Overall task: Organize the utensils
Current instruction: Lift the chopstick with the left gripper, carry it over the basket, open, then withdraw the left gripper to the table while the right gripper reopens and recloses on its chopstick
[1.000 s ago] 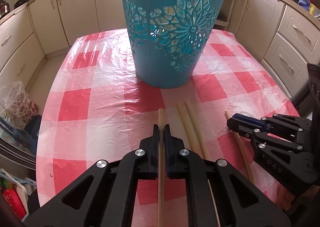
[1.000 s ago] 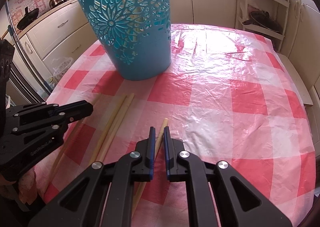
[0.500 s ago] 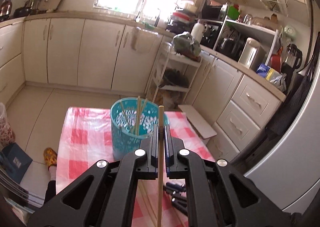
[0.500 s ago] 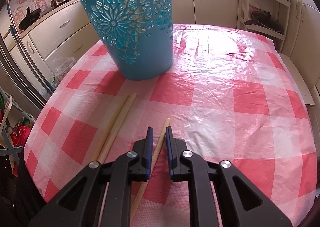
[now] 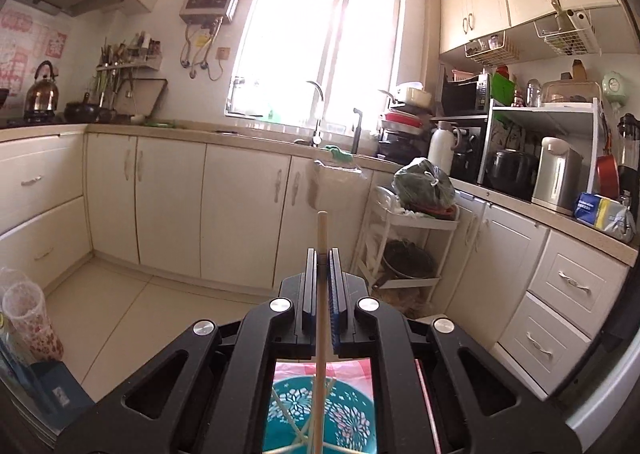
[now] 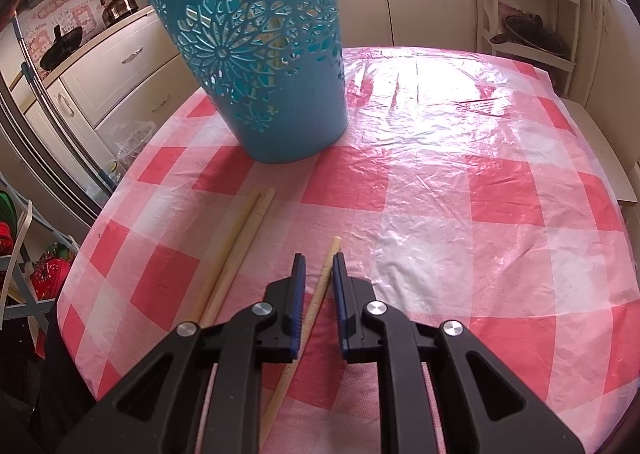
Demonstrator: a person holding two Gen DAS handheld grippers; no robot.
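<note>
My left gripper [image 5: 321, 254] is shut on a wooden chopstick [image 5: 320, 334] and holds it upright above the blue perforated basket [image 5: 320, 410], which shows below between the gripper arms with other chopsticks inside. In the right wrist view the basket [image 6: 256, 66] stands on the red checked tablecloth [image 6: 460, 194]. My right gripper [image 6: 319, 260] is open, its jaws on either side of a single chopstick [image 6: 320, 290] lying on the cloth. Two more chopsticks [image 6: 236, 254] lie side by side to its left.
Cream kitchen cabinets [image 5: 168, 206] and a white trolley [image 5: 404, 246] surround the table. A fridge side [image 6: 40, 126] and clutter stand left of the table edge [image 6: 80, 254].
My left gripper lifted its chopstick off the cloth and raised it above the basket, tilting it upright. My right gripper opened a little around the single chopstick.
</note>
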